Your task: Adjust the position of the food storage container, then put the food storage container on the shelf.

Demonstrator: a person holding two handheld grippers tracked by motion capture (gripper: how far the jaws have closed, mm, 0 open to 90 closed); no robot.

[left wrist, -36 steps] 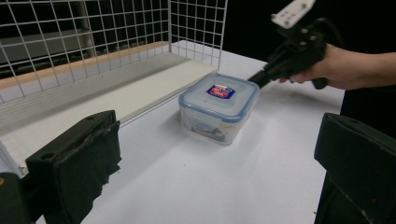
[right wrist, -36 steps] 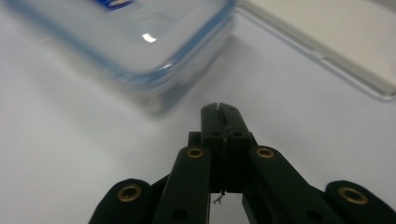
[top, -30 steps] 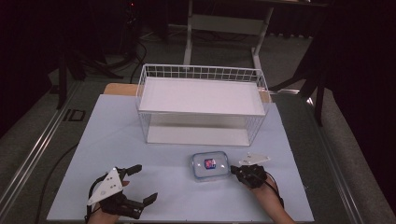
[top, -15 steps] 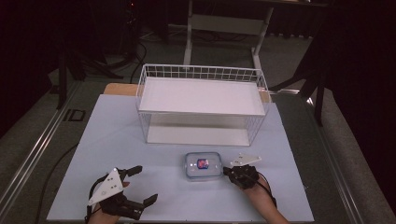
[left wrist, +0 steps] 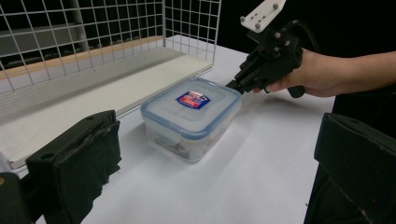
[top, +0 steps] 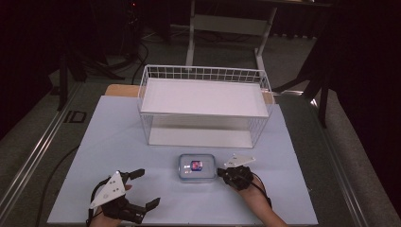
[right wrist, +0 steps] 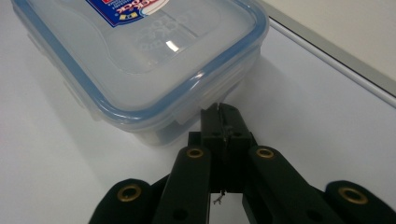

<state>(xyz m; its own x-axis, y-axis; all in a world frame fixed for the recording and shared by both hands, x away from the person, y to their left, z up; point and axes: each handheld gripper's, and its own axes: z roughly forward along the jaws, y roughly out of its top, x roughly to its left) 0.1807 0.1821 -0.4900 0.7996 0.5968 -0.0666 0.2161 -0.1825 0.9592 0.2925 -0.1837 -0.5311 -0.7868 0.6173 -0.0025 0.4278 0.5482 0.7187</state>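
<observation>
A clear plastic container point(top: 196, 168) with a blue-rimmed lid and a red-and-blue label lies on the white table sheet point(top: 118, 137), in front of the wire basket. My right gripper point(top: 219, 171) is shut, and its tips touch the container's right end just under the lid rim. The right gripper view shows the closed jaw tips point(right wrist: 222, 111) against the container point(right wrist: 140, 51). My left gripper point(top: 144, 189) stands open at the front left, apart from the container, with nothing between its fingers. In the left gripper view the container point(left wrist: 191, 116) lies ahead, with the right gripper point(left wrist: 232, 85) at its far corner.
A white wire basket point(top: 203, 73) stands upside down at the middle back, with a flat white board on top. A wooden edge shows behind its left corner. The floor around the table is dark, with a stand's legs behind.
The right gripper has moved left, and the container has slid left with it across the sheet. The left gripper has stayed in place.
</observation>
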